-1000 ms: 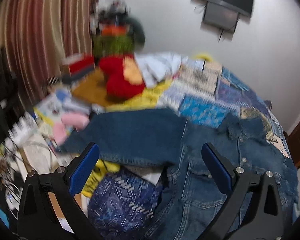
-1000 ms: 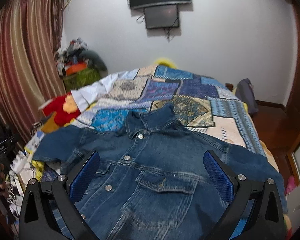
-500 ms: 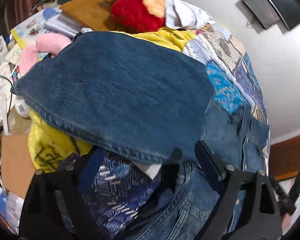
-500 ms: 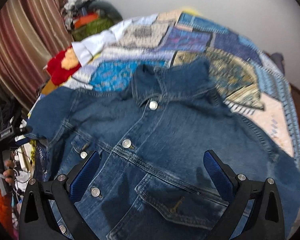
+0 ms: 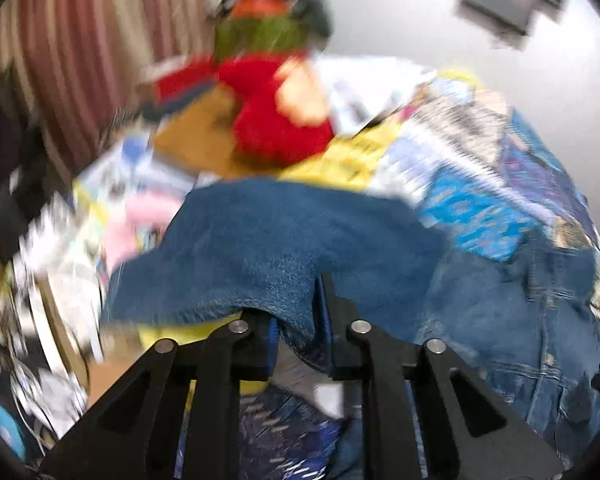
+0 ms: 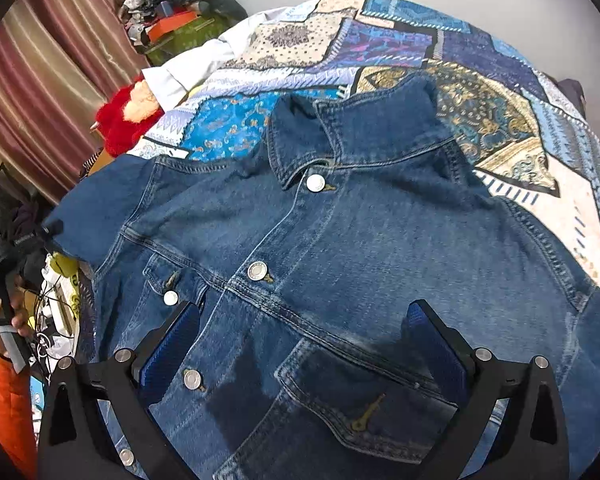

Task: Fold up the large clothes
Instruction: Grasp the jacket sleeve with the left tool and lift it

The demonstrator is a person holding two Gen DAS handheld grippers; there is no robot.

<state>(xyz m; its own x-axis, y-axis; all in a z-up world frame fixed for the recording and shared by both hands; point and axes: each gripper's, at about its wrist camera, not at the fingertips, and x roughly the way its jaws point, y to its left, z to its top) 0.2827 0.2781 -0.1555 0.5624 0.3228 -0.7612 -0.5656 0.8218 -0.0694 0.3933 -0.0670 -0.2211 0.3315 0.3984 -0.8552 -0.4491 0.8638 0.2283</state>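
A blue denim jacket (image 6: 340,240) lies front up and buttoned on the bed, collar toward the far side. My right gripper (image 6: 300,344) hovers open just over its chest, one pad beside the button row, the other above the chest pocket (image 6: 364,396). In the blurred left wrist view, my left gripper (image 5: 298,320) has its jaws closing, with the lower edge of the jacket's sleeve (image 5: 280,240) pinched between the pads. The right wrist view shows a hand (image 6: 4,312) in an orange sleeve at the far left, by the sleeve's end.
A patchwork bedspread (image 6: 480,120) covers the bed. A red plush toy (image 6: 120,120) and white cloth (image 6: 188,68) lie at its left edge. Cables, papers and boxes crowd the floor (image 5: 60,280) left of the bed. A striped curtain (image 6: 40,80) hangs behind.
My left gripper went from wide open to closed on the sleeve's edge and came in close to it. My right gripper dropped nearer the jacket's front, then held still, open.
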